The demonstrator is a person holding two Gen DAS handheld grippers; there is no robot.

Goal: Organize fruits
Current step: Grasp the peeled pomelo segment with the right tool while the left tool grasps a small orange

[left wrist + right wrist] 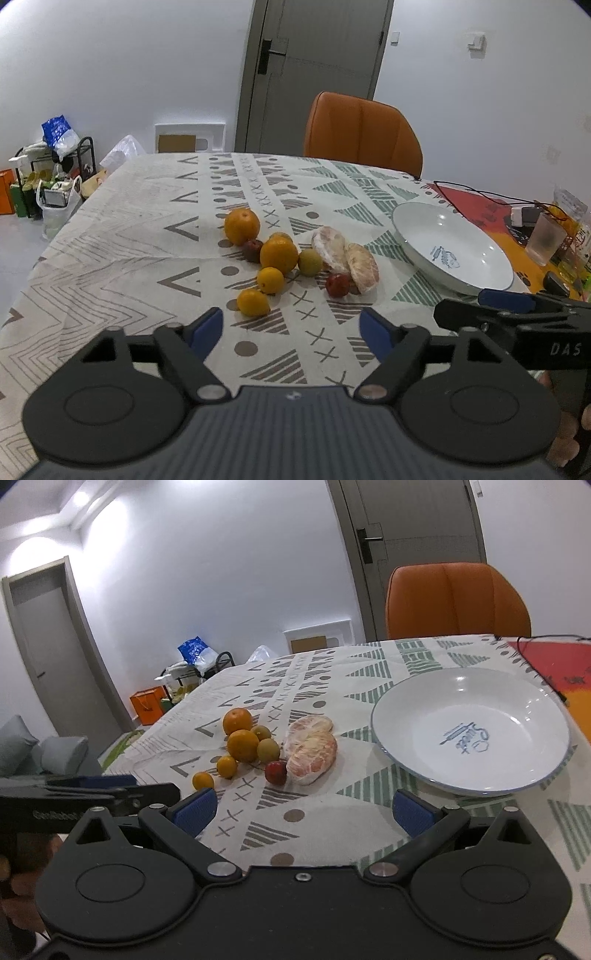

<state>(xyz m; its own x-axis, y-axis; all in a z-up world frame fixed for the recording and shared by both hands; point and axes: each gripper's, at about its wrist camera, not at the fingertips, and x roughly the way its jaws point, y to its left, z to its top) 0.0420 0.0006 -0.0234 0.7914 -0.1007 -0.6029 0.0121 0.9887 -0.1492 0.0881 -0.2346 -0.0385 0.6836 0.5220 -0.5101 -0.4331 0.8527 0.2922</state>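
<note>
A cluster of fruit lies on the patterned tablecloth: two large oranges (242, 226) (279, 254), two small oranges (253, 302), a green fruit (310, 262), a small red fruit (337, 285) and two wrapped peeled pomelo pieces (345, 258). The white plate (417, 240) stands empty to their right. In the right wrist view the fruit (242, 745), the pomelo (312, 751) and the plate (399, 738) show too. My left gripper (291, 330) is open and empty, short of the small oranges. My right gripper (303, 810) is open and empty, short of the red fruit (276, 772).
An orange chair (364, 134) stands at the table's far edge. A frosted glass (546, 240), cables and small items sit at the far right. The right gripper (517, 314) shows beside the left one. Bags and a rack (55, 173) stand on the floor, left.
</note>
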